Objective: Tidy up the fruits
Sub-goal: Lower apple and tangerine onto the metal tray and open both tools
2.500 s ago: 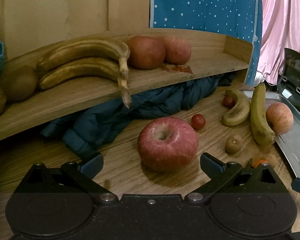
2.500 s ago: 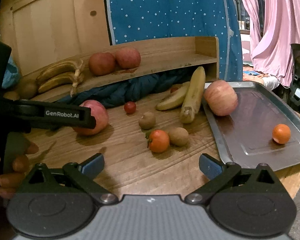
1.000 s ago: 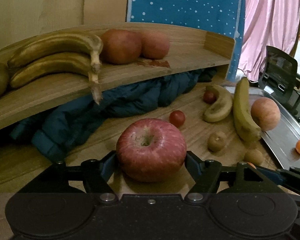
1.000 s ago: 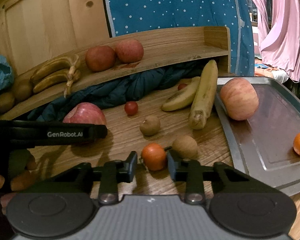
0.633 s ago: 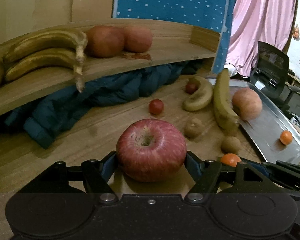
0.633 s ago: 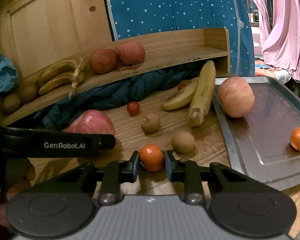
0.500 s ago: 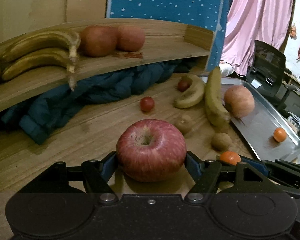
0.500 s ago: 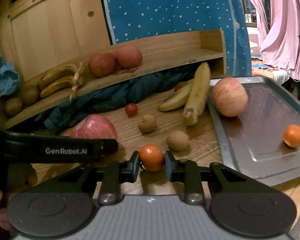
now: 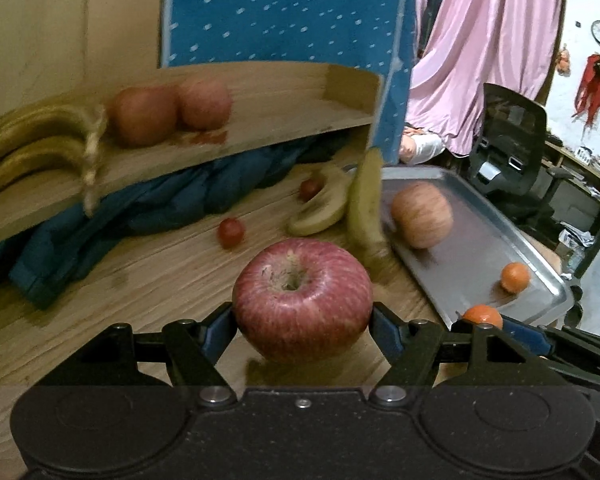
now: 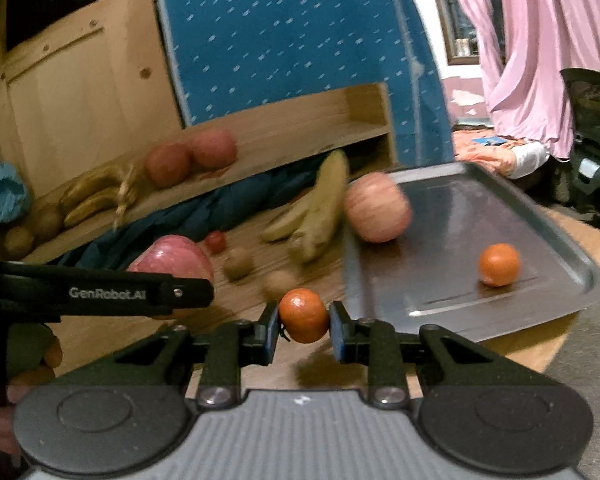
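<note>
My left gripper (image 9: pixel 302 320) is shut on a big red apple (image 9: pixel 302 298) and holds it above the wooden table (image 9: pixel 140 288). My right gripper (image 10: pixel 304 324) is shut on a small orange (image 10: pixel 303 315), lifted near the front left corner of the metal tray (image 10: pixel 540 216). The tray holds a pale apple (image 10: pixel 376 208) and another orange (image 10: pixel 499 265). The left gripper with the red apple (image 10: pixel 172 256) shows at the left of the right wrist view. The held orange (image 9: pixel 482 317) shows low right in the left wrist view.
A wooden shelf (image 9: pixel 260 136) at the back carries two bananas (image 9: pixel 40 148) and two apples (image 9: pixel 168 112). Blue cloth (image 9: pixel 140 216) lies under it. On the table lie two bananas (image 10: pixel 316 208), cherry tomatoes (image 9: pixel 231 232) and kiwis (image 10: pixel 238 264). An office chair (image 9: pixel 512 152) stands far right.
Both grippers closed on their fruit, the left on the red apple and the right on the small orange, then lifted and swung right toward the tray.
</note>
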`<action>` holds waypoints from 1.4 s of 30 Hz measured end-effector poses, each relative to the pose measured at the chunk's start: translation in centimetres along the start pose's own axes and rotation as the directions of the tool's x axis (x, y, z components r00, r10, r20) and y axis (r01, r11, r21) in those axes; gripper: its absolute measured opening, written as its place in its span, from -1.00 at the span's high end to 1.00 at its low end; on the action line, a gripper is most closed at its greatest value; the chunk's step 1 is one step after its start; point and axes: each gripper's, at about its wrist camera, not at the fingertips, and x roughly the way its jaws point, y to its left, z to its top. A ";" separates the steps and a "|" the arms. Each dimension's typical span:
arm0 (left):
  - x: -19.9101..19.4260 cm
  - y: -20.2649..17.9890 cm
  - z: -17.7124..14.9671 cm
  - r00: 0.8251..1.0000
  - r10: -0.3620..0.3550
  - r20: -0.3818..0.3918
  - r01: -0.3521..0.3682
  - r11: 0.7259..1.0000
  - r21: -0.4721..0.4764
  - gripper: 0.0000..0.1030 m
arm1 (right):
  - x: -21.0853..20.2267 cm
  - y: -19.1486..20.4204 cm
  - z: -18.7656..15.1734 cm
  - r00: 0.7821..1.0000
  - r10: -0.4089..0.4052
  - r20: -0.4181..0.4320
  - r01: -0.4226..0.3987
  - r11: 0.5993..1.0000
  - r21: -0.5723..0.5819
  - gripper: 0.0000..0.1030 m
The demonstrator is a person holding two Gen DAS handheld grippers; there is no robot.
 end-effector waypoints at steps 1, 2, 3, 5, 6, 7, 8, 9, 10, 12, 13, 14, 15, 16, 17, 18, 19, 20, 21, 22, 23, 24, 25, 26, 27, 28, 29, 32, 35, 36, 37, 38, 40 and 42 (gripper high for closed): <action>0.1 -0.5 0.2 1.000 -0.006 0.004 0.006 1.000 0.004 -0.42 | -0.3 -0.6 0.1 1.000 -0.011 0.009 0.011 1.000 0.006 0.42; 0.2 -1.0 0.4 1.000 -0.013 0.008 0.013 1.000 0.008 -0.42 | -0.5 -1.3 0.2 1.000 -0.025 0.018 0.024 1.000 0.012 0.42; 0.3 -1.7 0.6 1.000 -0.022 0.011 0.022 1.000 0.013 -0.42 | -0.6 -1.9 0.3 0.999 -0.037 0.024 0.037 0.999 0.018 0.42; 0.7 -2.9 0.8 0.999 -0.037 0.014 0.037 0.999 0.024 -0.42 | -1.0 -3.3 0.6 0.997 -0.067 0.037 0.066 0.997 0.032 0.42; 0.9 -3.5 1.0 0.999 -0.046 0.012 0.046 0.999 0.029 -0.42 | -1.1 -4.0 0.7 0.996 -0.081 0.042 0.080 0.996 0.038 0.42; 1.2 -4.1 1.2 0.998 -0.054 0.009 0.054 0.998 0.033 -0.42 | -1.1 -4.6 0.8 0.995 -0.094 0.045 0.092 0.995 0.045 0.42; 1.6 -4.8 1.3 0.998 -0.064 0.004 0.064 0.997 0.037 -0.42 | -1.3 -5.3 0.9 0.993 -0.108 0.049 0.105 0.993 0.054 0.42; 1.9 -5.4 1.4 0.997 -0.073 0.001 0.073 0.996 0.042 -0.42 | -1.3 -6.0 1.0 0.991 -0.120 0.052 0.117 0.991 0.060 0.42; 2.2 -6.0 1.4 0.997 -0.080 -0.002 0.080 0.996 0.046 -0.42 | -1.4 -6.5 1.0 0.990 -0.130 0.054 0.127 0.990 0.065 0.42; 2.9 -7.2 1.6 0.995 -0.098 -0.010 0.098 0.994 0.058 -0.42 | -1.5 -7.6 1.1 0.987 -0.151 0.056 0.147 0.986 0.075 0.42; 3.2 -7.8 1.7 0.994 -0.105 -0.013 0.106 0.992 0.063 -0.42 | -1.5 -8.0 1.2 0.985 -0.161 0.056 0.156 0.985 0.079 0.42; 3.5 -8.2 1.8 0.994 -0.112 -0.017 0.113 0.991 0.067 -0.42 | -1.5 -8.5 1.2 0.984 -0.170 0.055 0.165 0.983 0.083 0.42; 3.9 -8.7 1.9 0.993 -0.119 -0.022 0.120 0.990 0.071 -0.42 | -1.4 -8.8 1.2 0.983 -0.177 0.053 0.172 0.981 0.086 0.42; 4.2 -9.1 1.9 0.992 -0.125 -0.026 0.127 0.989 0.076 -0.42 | -1.4 -9.1 1.2 0.982 -0.183 0.051 0.178 0.980 0.090 0.42; 4.6 -9.6 2.0 0.991 -0.131 -0.030 0.133 0.988 0.080 -0.42 | -1.3 -9.4 1.2 0.981 -0.189 0.049 0.184 0.979 0.092 0.42; 5.0 -9.9 2.0 0.990 -0.135 -0.035 0.138 0.987 0.083 -0.42 | -1.3 -9.7 1.1 0.980 -0.194 0.047 0.189 0.978 0.093 0.42; 5.4 -10.2 2.0 0.989 -0.140 -0.041 0.143 0.986 0.086 -0.42 | -1.2 -9.9 1.1 0.979 -0.198 0.043 0.193 0.977 0.094 0.42; 5.7 -10.4 2.1 0.989 -0.143 -0.047 0.147 0.985 0.087 -0.42 | -1.2 -10.1 1.1 0.979 -0.200 0.040 0.196 0.976 0.096 0.42; 6.0 -10.5 2.1 0.988 -0.145 -0.051 0.149 0.985 0.088 -0.42 | -1.2 -10.3 1.1 0.979 -0.202 0.038 0.198 0.975 0.097 0.42; 6.3 -10.6 2.1 0.988 -0.146 -0.056 0.151 0.985 0.089 -0.42 | -1.1 -10.5 1.1 0.978 -0.204 0.036 0.199 0.975 0.097 0.42; 6.6 -10.7 2.1 0.987 -0.147 -0.060 0.152 0.985 0.087 -0.42 | -1.1 -10.7 1.1 0.978 -0.205 0.035 0.201 0.975 0.097 0.42; 6.8 -10.7 2.1 0.987 -0.148 -0.063 0.153 0.984 0.086 -0.42 | -1.1 -10.8 1.1 0.978 -0.207 0.034 0.203 0.974 0.097 0.42; 7.1 -10.8 2.1 0.987 -0.147 -0.066 0.153 0.984 0.087 -0.42 | -1.1 -10.9 1.1 0.978 -0.207 0.034 0.203 0.974 0.097 0.42; 7.2 -10.8 2.1 0.987 -0.147 -0.067 0.153 0.984 0.087 -0.42 | -1.0 -11.0 1.1 0.978 -0.208 0.032 0.204 0.974 0.097 0.42; 7.4 -10.9 2.2 0.987 -0.148 -0.067 0.153 0.984 0.088 -0.42 | -0.8 -11.1 1.2 0.978 -0.208 0.031 0.205 0.974 0.097 0.42; 7.5 -10.9 2.3 0.987 -0.148 -0.068 0.154 0.984 0.088 -0.42 | -0.7 -11.1 1.2 0.978 -0.208 0.029 0.204 0.974 0.097 0.42; 7.6 -10.9 2.3 0.986 -0.149 -0.068 0.155 0.984 0.087 -0.42 | -0.6 -11.1 1.2 0.978 -0.208 0.027 0.205 0.974 0.097 0.42; 7.6 -10.9 2.3 0.987 -0.148 -0.068 0.154 0.984 0.088 -0.42 | -0.4 -11.2 1.1 0.979 -0.205 0.021 0.202 0.975 0.096 0.42; 7.7 -11.0 2.4 0.987 -0.148 -0.068 0.154 0.984 0.089 -0.42 | -0.2 -11.2 1.1 0.979 -0.203 0.018 0.200 0.975 0.097 0.42; 7.8 -11.0 2.4 0.986 -0.149 -0.068 0.155 0.984 0.090 -0.42 | -0.2 -11.2 1.0 0.979 -0.203 0.017 0.200 0.975 0.097 0.42; 7.9 -11.0 2.5 0.986 -0.150 -0.069 0.156 0.984 0.090 -0.42 | -0.2 -11.2 1.0 0.979 -0.202 0.017 0.200 0.975 0.098 0.42; 7.9 -11.0 2.5 0.986 -0.150 -0.069 0.156 0.984 0.090 -0.42 | -0.2 -11.2 1.0 0.979 -0.202 0.016 0.200 0.975 0.098 0.42; 8.0 -11.0 2.5 0.986 -0.151 -0.069 0.157 0.983 0.091 -0.42 | -0.1 -11.2 1.0 0.979 -0.202 0.016 0.200 0.975 0.098 0.42; 8.2 -11.1 2.5 0.986 -0.152 -0.071 0.159 0.983 0.093 -0.43 | -0.1 -11.2 1.0 0.979 -0.202 0.015 0.200 0.975 0.098 0.41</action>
